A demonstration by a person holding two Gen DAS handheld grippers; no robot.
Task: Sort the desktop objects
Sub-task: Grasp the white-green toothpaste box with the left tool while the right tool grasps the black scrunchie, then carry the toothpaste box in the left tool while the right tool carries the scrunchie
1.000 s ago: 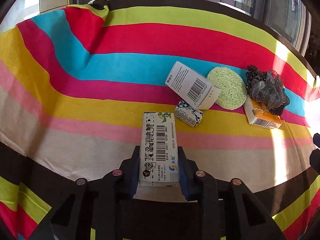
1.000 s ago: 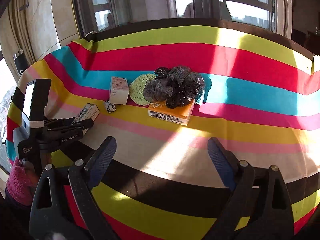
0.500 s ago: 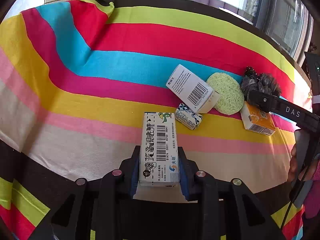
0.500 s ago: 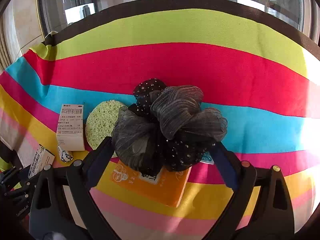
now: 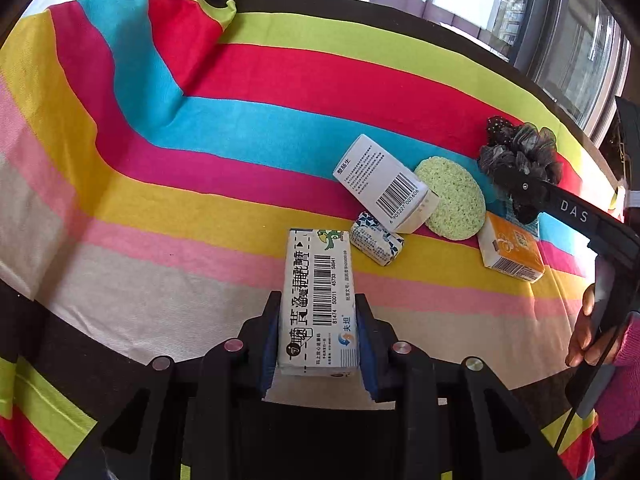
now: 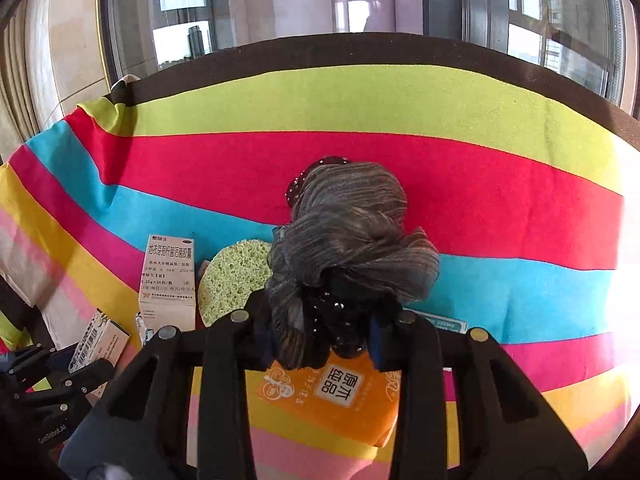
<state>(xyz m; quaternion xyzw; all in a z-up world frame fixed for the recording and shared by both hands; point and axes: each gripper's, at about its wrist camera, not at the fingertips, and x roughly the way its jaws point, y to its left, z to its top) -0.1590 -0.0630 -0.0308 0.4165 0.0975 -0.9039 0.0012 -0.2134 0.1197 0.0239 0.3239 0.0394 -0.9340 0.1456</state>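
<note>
My left gripper [image 5: 318,320] is shut on a long white barcode box [image 5: 316,276], held just above the striped cloth [image 5: 180,184]. In the right wrist view my right gripper [image 6: 320,320] has its jaws closing on a dark grey mesh scrunchie [image 6: 344,248], whose lower part is squeezed between the pads. The scrunchie sits over the far end of an orange tissue pack [image 6: 332,400]. From the left wrist view, the scrunchie [image 5: 520,156] bulges above the right gripper's black fingers [image 5: 560,204].
A white medicine box [image 5: 384,182], a round green sponge [image 5: 450,204] and a small blue-patterned packet [image 5: 376,242] lie close together left of the orange pack [image 5: 510,250]. A person's hand [image 5: 588,332] in a pink sleeve holds the right gripper. Windows stand behind the table.
The right gripper moved forward over the orange pack and its wide-open jaws came together on the scrunchie. The left gripper kept still with the box.
</note>
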